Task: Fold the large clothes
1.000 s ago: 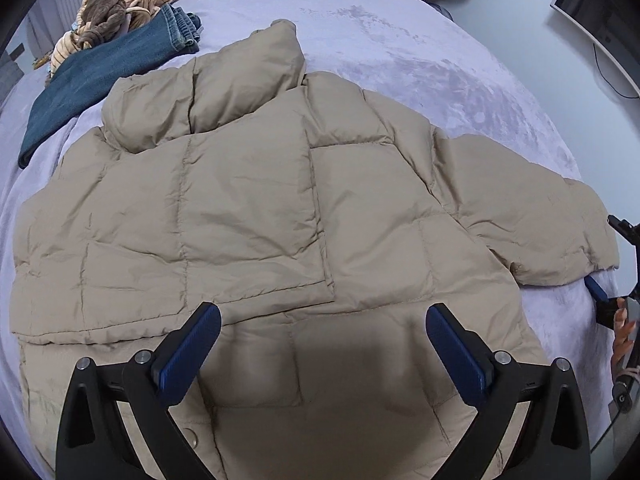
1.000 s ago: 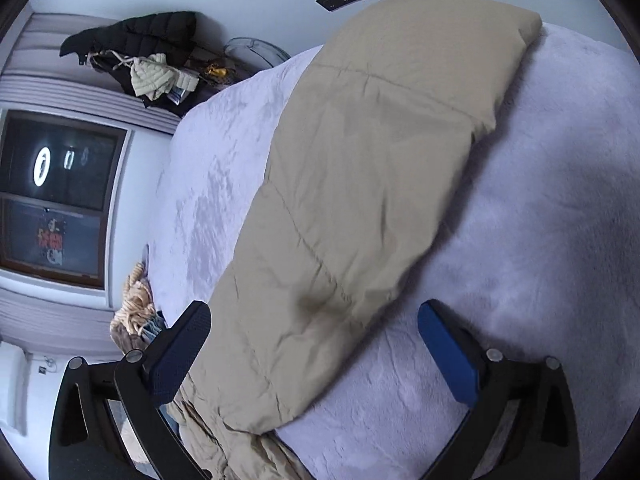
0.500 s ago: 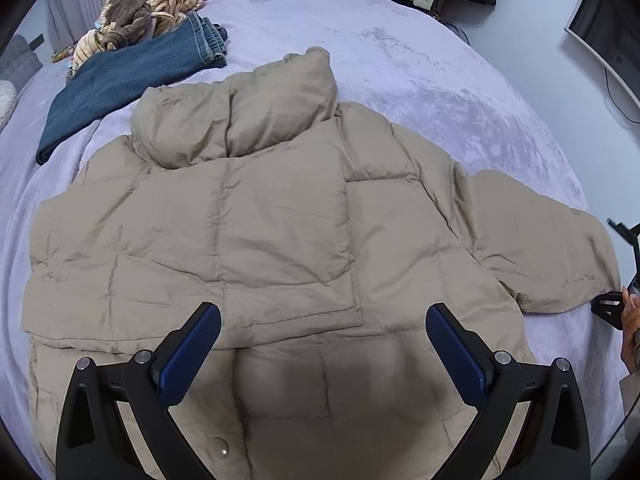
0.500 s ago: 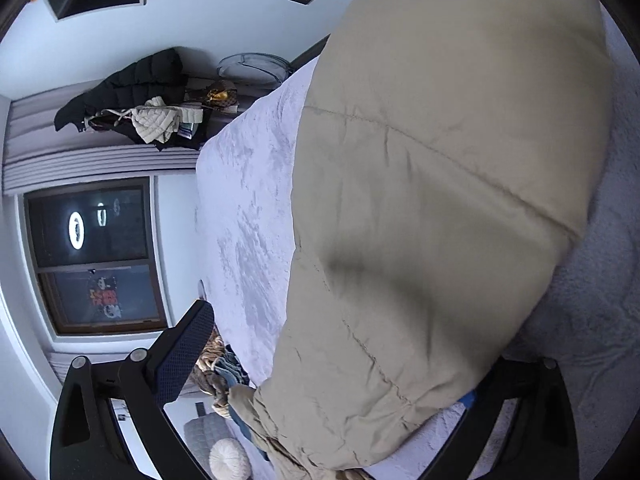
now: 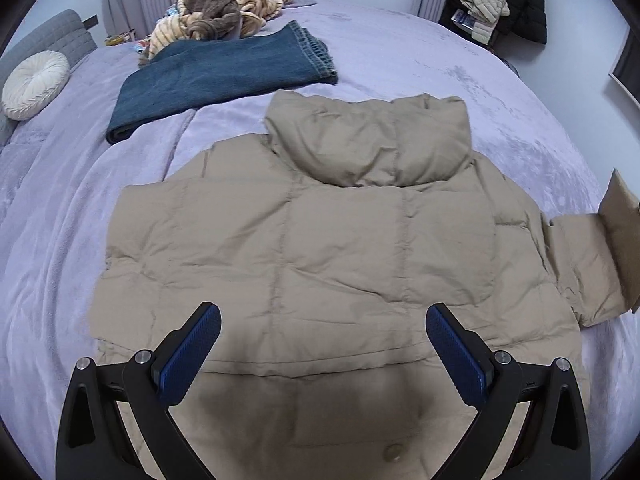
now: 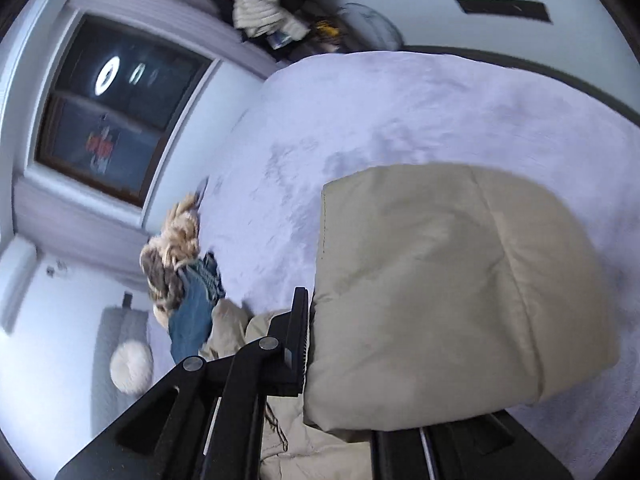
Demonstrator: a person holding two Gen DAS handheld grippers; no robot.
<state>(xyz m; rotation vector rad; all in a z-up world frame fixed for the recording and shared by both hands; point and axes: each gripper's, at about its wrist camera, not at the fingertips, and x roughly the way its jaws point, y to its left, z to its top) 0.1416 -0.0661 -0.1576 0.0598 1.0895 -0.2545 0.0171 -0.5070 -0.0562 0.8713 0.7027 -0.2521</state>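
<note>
We have the tan puffer jacket spread back-up on the bed, its collar toward twelve o'clock in the left wrist view and its hem under our left hand-held gripper, which hangs above the hem with its fingers spread wide and nothing between them. Our right hand-held gripper is pinching the right sleeve near the cuff; in the left wrist view that sleeve sits lifted at three o'clock.

The step in hand looks like folding this sleeve across the back. To do it well, we judge we should carry the cuff toward nine o'clock in a low arc, keep the pinch firm because puffy fabric slips and springs back, and lay the sleeve flat along the quilted panels before letting go. The left hand-held gripper could press the body down near the shoulder so the whole jacket does not drag along.

The bed wears a soft lilac plush cover that may grip the shell a little. Folded jeans and a heap of striped knitwear lie toward eleven o'clock, a round white cushion at ten, and dark clothes hang at one o'clock by the window wall.
</note>
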